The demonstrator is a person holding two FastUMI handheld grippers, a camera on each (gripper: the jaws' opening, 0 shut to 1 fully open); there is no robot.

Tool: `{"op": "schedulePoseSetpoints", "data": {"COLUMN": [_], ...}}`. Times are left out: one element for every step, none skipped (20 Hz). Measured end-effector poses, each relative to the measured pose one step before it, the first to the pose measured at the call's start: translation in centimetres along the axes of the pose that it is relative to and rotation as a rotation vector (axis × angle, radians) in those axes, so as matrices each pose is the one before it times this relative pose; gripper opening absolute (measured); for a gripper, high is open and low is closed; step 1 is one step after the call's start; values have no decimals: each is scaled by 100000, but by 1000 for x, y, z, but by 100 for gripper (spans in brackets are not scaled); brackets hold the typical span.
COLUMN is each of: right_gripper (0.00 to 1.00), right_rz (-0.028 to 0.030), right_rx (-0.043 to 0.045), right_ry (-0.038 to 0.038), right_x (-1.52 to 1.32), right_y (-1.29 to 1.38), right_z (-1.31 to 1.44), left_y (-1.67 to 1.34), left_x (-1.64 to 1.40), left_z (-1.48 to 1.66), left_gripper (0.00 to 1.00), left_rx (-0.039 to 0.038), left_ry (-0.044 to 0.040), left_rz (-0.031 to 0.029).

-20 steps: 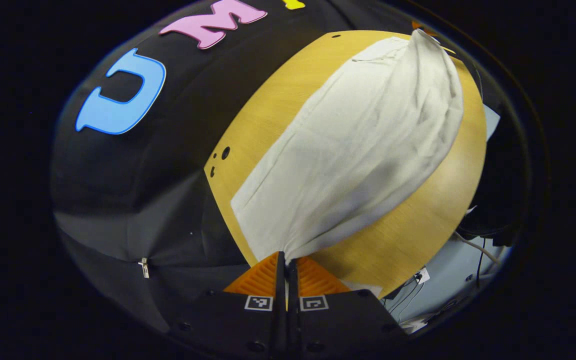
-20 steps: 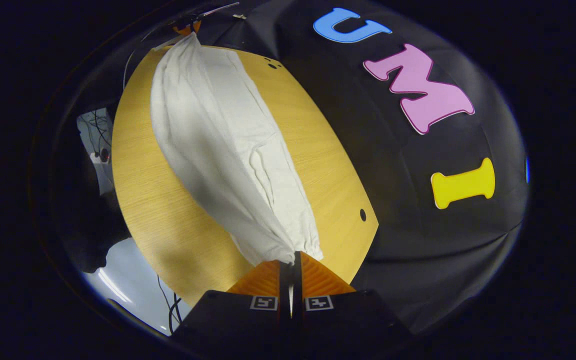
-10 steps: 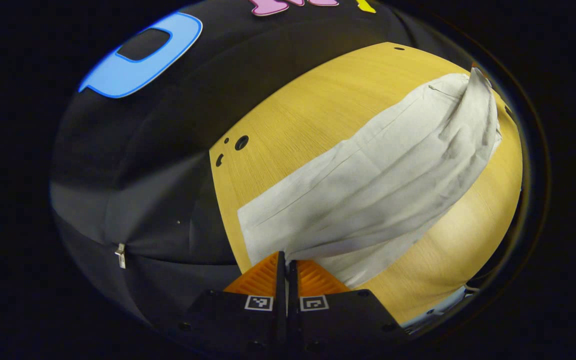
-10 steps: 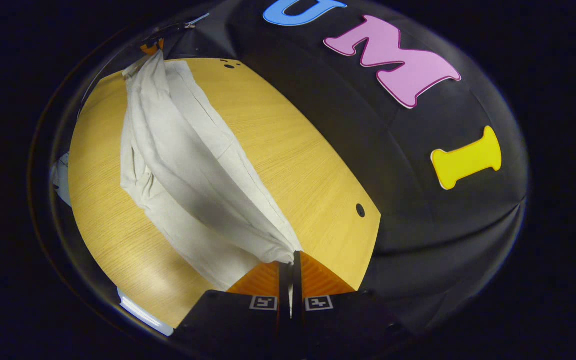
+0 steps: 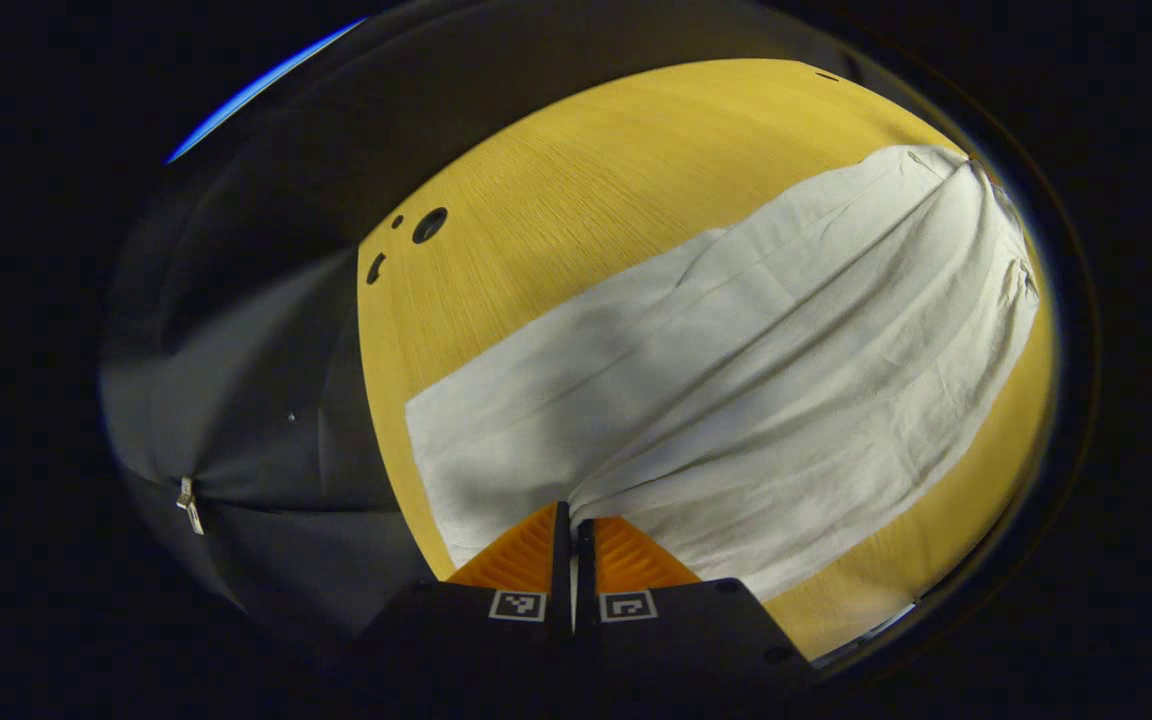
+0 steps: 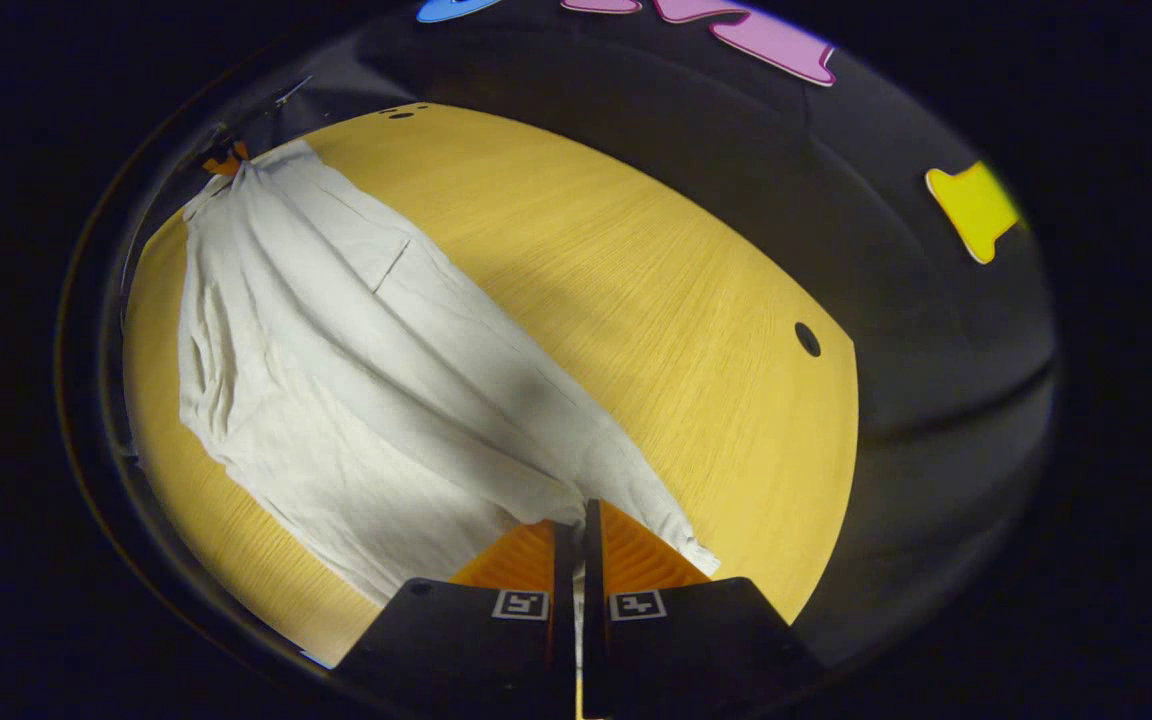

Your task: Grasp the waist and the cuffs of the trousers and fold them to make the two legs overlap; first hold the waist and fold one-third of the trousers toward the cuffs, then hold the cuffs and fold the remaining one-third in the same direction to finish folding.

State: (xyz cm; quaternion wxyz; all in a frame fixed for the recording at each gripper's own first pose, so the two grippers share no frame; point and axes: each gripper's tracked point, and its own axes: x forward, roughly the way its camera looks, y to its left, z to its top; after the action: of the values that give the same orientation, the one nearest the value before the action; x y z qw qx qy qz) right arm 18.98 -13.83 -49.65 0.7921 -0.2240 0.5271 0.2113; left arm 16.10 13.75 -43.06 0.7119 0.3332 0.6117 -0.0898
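Note:
Off-white trousers [image 5: 736, 380] lie lengthwise on a round-looking wooden table [image 5: 586, 190], doubled over along their length with soft ridges running end to end. My left gripper [image 5: 573, 512] is shut on the upper layer at the near end, low over the table. In the right gripper view the trousers [image 6: 336, 370] stretch away to the upper left. There my right gripper [image 6: 581, 510] is shut on the cloth at the opposite end. The left gripper [image 6: 221, 160] shows small at the far end. Which end is the waist I cannot tell.
The table [image 6: 656, 300] has a dark hole [image 6: 807, 339] near its edge, and several holes [image 5: 429, 224] at the other end. Black booth cloth [image 5: 266, 380] hangs close behind the table edge. Bare wood lies beside the trousers on the wall side.
Both grippers have come down toward the table with the cloth still held. The raised fold has dropped, and the trousers now lie flatter and wider on the wood.

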Motion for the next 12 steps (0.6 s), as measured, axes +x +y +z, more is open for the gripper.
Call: {"op": "schedulePoseSetpoints", "data": {"right_gripper": [7, 9, 10, 14, 16, 26, 27, 39, 48, 63, 69, 80], "right_rz": [657, 389, -579, -203, 247, -21, -1045, -1504, -129, -2366, -2762, -2208], "right_rx": [-509, -631, -533, 171, 619, 1163, 1393, 1456, 2316, 2246, 1841, 1332], "right_ry": [1621, 1785, -1780, -4, -494, -98, -355, -205, -437, -1040, -1634, -2412], "right_x": [847, 540, 92, 187, -196, -40, -272, -112, -254, -92, -303, -958], "right_y": [-26, 202, -262, 40, -110, -84, -393, -625, -456, -636, -614, -490], "right_z": [-128, -168, 505, -323, -58, -107, -54, 20, -24, 97, 126, 332], "left_y": [-277, -192, -77, 41, -77, 113, 397, 567, 484, 854, 803, 445], "left_x": [659, 343, 280, 242, 115, -146, -113, -103, 281, -191, -201, -185], "left_z": [69, -270, 42, 161, 184, -152, -58, -146, -54, 145, 245, -33], "left_gripper": [5, 5, 5, 6, 7, 10, 11, 16, 36, 45, 63, 80], "left_rx": [493, 130, -235, 233, 335, 634, 1702, 2567, 2881, 2790, 2029, 1199], "left_ry": [1403, 1628, 893, -141, -199, 9, 416, 330, -631, -881, -1296, -833], "left_rz": [-5, 76, 983, 1354, 1085, 1018, 2248, 2634, 1988, 3295, 2823, 1460]}}
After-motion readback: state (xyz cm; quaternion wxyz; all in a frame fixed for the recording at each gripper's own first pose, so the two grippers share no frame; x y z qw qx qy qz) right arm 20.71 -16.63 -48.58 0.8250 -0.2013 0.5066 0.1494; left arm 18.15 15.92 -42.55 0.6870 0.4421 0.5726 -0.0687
